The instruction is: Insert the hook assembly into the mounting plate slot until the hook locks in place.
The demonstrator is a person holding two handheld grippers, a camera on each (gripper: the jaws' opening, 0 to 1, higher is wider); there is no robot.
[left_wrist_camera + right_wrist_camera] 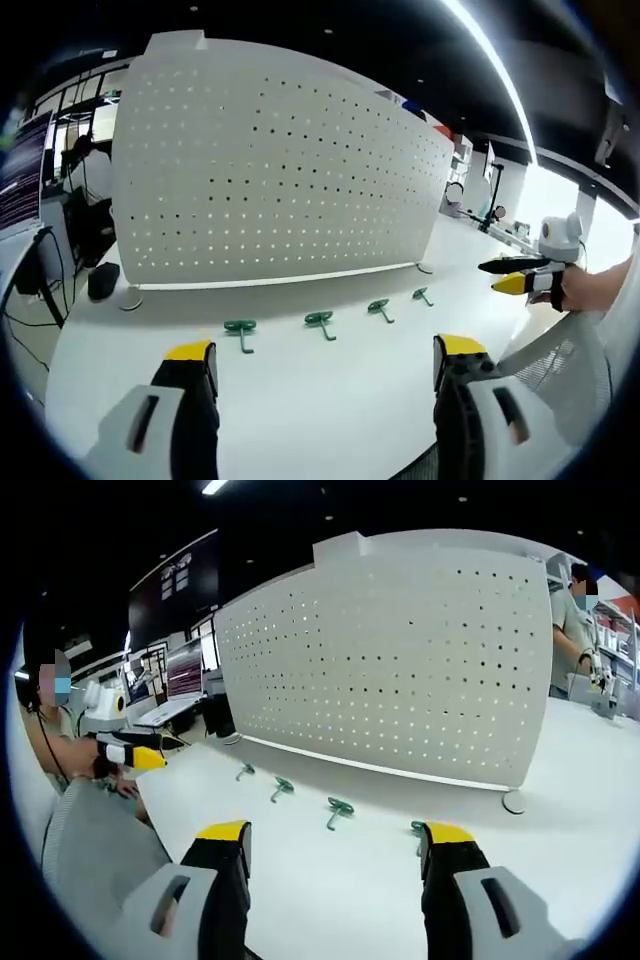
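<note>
A tall white perforated mounting plate (270, 170) (400, 650) stands upright on the white table (330, 410). Several green hook assemblies lie in a row on the table in front of it. In the left gripper view the nearest hook (240, 328) lies just beyond my left jaw, with another hook (319, 320) beside it. My left gripper (325, 355) is open and empty above the table. My right gripper (336, 835) is also open and empty. One hook (338, 808) lies just ahead of it, and another hook (418, 830) is partly hidden behind its right jaw.
The plate rests on a round foot (514, 801) at its right end. A black object (102, 280) sits on the table left of the plate. Desks with monitors (185, 670) stand behind, and a person (570, 620) stands at the far right.
</note>
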